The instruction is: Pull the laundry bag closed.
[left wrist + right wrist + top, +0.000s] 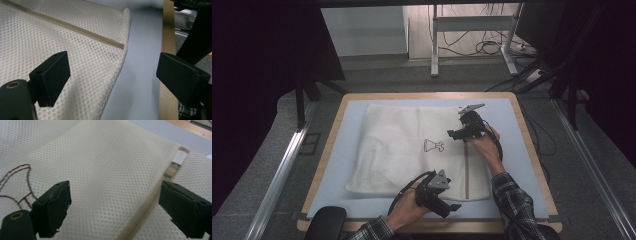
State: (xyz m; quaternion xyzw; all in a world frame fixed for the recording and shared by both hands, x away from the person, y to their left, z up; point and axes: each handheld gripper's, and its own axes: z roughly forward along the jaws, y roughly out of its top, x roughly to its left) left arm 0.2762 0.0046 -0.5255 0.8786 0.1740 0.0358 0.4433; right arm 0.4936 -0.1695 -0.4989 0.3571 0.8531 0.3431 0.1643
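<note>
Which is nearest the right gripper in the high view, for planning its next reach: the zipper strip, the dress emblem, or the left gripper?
From the right gripper:
1. Dress emblem, just to its left.
2. Zipper strip, below it.
3. Left gripper, at the mesh bag's near edge.

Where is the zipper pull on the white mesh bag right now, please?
In the right gripper view the zipper pull lies at the upper right, at the far end of the beige zipper on the mesh bag, close to the bag's edge by the blue mat.
</note>
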